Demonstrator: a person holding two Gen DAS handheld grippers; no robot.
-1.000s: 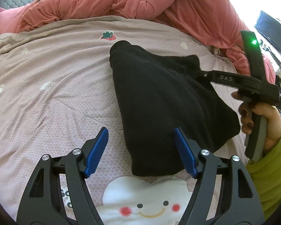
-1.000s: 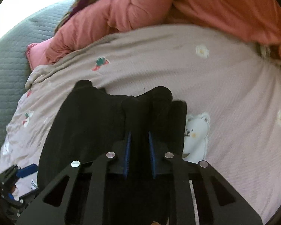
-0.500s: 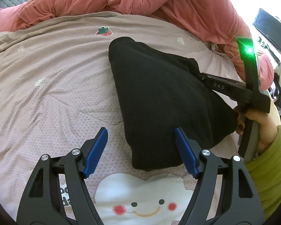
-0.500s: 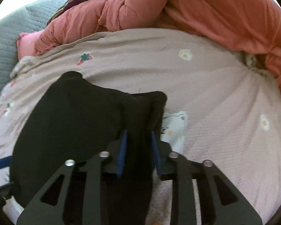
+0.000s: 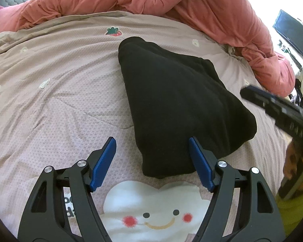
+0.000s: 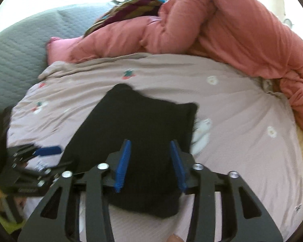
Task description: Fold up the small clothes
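The right gripper (image 6: 150,165), clamped a second ago on a raised fold of the black garment (image 5: 177,104), has let go and pulled back toward the bed's right edge; its jaws have just been closing a little again yet stand apart, pads clear of the cloth below them. The released fold now lies flat. The left gripper (image 5: 152,164) has not moved, its jaws spread wide above the garment's near end, nothing pinched between them. One garment, folded into a rough wedge, lies on the middle of the mauve printed bedspread (image 5: 56,92), its near end touching a white smiling cloud print (image 5: 151,209). One salmon-pink duvet (image 6: 222,28) is bunched along the bed's far edge. A dark monitor (image 5: 290,32) stands beyond the right side.
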